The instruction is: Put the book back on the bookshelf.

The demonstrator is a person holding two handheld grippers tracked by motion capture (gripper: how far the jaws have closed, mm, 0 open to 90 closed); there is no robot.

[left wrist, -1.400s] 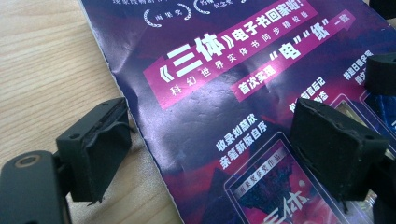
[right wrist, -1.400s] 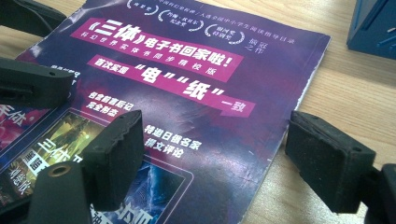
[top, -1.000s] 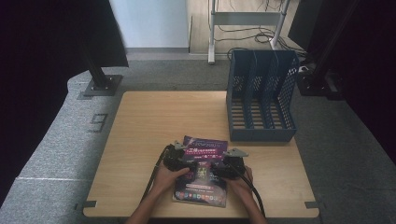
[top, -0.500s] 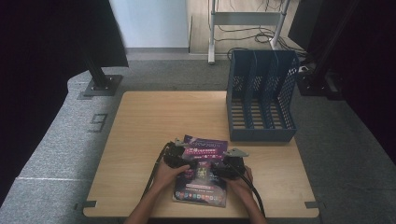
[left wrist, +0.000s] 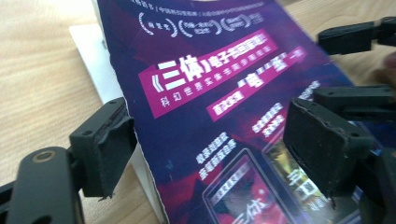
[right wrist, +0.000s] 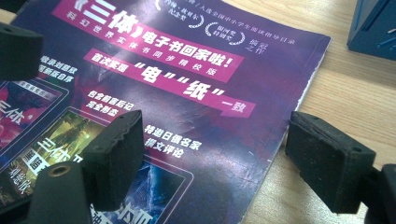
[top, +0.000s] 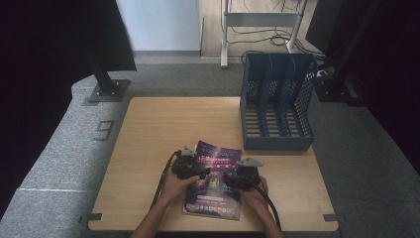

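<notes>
At the table's [top: 148,129] near edge a purple magazine [top: 214,181] lies flat, well short of the blue file rack [top: 277,106] at the far right. The left gripper [top: 200,173] straddles its left edge, jaws apart and just closing a little, cover between them but unpinched. The right gripper [top: 229,179] straddles the right edge, jaws wide apart.

From above, the magazine's [top: 214,184] middle lies hidden under both hands and its print is too small to read. In the left tool's view, the cover [left wrist: 224,93] runs past the top and bottom edges, the lowest print blurred.
</notes>
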